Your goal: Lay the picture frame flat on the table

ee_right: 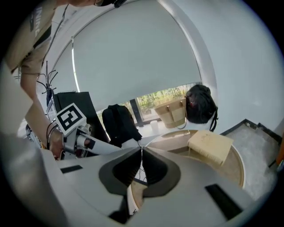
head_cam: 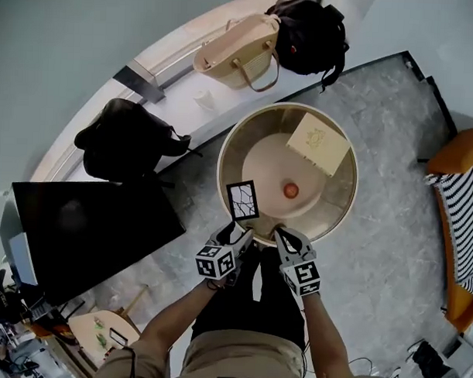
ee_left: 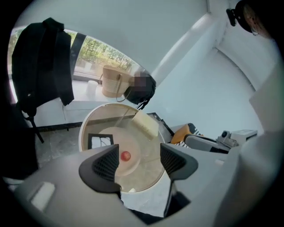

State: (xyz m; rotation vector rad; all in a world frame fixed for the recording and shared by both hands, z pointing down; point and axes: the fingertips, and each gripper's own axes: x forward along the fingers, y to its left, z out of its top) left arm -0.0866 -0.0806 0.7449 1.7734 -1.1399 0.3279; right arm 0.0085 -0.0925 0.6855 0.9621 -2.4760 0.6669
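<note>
The picture frame (head_cam: 242,201), black-edged with a white picture of thin dark lines, is on the near left part of the round beige table (head_cam: 334,219). I cannot tell whether it lies flat or leans. My left gripper (head_cam: 241,237) hangs just short of it, above the table's near rim, and is open and empty. In the left gripper view the frame (ee_left: 98,140) shows beyond that gripper (ee_left: 140,162), half hidden by the left jaw. My right gripper (head_cam: 283,239) is beside the left one, and in its own view the right gripper (ee_right: 141,153) has its jaws together on nothing.
A small red ball (head_cam: 291,190) lies mid-table and a cream book-like box (head_cam: 319,143) at the far right. On the window ledge are a tan tote (head_cam: 240,51) and black bags (head_cam: 308,33). A black panel (head_cam: 88,229) stands left and an orange chair (head_cam: 461,223) right.
</note>
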